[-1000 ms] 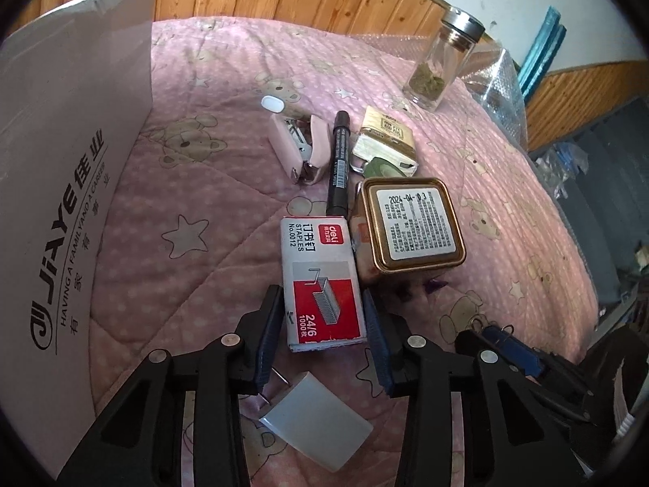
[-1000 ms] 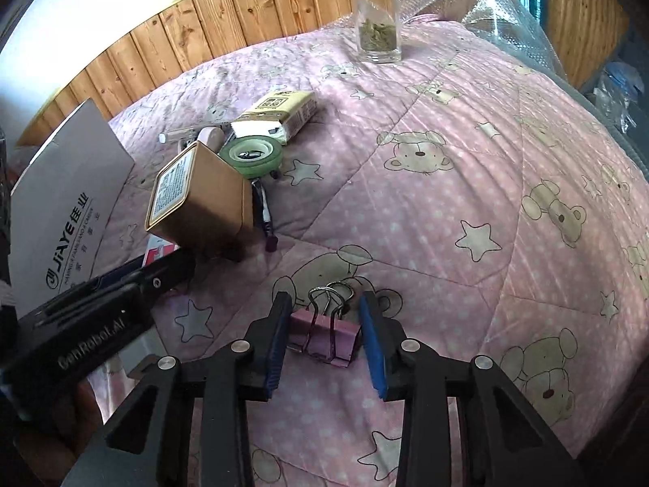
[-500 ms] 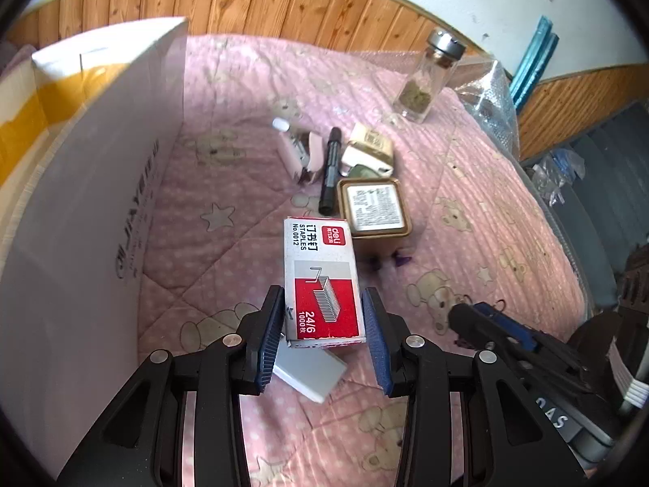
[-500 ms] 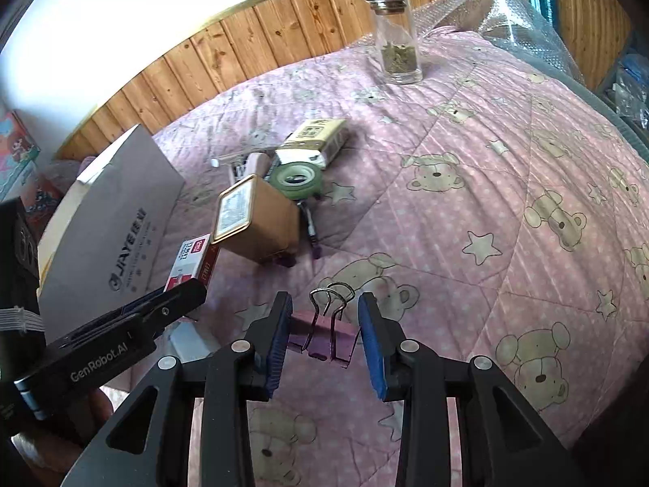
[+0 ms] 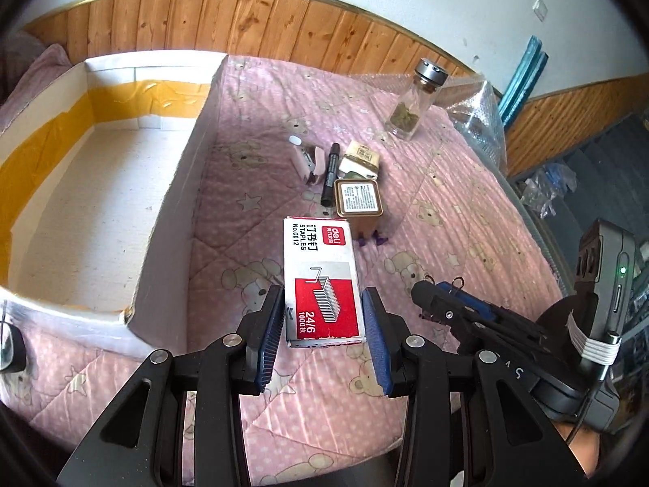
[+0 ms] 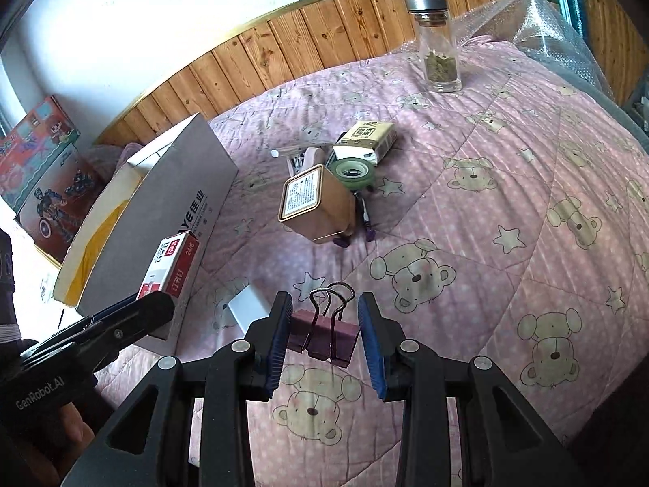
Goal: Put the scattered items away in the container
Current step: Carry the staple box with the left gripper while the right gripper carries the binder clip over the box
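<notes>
Left wrist: fingers clamping staple box.

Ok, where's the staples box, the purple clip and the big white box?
staples box [image 5: 320,280]: left wrist view, on its red and white top face.
purple clip [image 6: 322,335]: right wrist view, on its purple body.
big white box [image 5: 170,199]: left wrist view, on its near side wall.

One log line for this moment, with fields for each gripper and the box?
left: holds staples | right: holds clip | box: open, nothing seen inside
</notes>
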A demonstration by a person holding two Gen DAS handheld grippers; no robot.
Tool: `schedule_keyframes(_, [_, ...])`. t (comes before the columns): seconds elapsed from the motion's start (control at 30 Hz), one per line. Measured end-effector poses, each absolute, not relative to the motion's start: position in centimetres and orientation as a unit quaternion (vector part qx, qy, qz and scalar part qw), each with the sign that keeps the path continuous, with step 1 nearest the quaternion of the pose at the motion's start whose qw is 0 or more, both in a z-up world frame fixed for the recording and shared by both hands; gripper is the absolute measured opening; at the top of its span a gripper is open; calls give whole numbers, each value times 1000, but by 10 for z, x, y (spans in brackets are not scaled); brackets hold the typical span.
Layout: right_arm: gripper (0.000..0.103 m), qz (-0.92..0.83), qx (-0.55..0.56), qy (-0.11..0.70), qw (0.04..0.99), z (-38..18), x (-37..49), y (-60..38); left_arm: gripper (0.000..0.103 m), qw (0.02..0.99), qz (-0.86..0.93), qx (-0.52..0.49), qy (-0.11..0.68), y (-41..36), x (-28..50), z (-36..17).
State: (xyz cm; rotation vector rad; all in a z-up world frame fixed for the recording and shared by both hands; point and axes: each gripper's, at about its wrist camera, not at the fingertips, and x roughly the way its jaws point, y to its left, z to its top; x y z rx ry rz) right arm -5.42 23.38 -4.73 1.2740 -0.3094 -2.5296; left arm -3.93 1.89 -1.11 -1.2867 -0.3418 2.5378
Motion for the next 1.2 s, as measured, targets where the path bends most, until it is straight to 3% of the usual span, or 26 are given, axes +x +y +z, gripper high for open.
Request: schedule_keyframes(1.2, [35, -870, 398, -35, 288, 30, -31, 152, 40, 75, 898, -410, -139, -50, -27, 41])
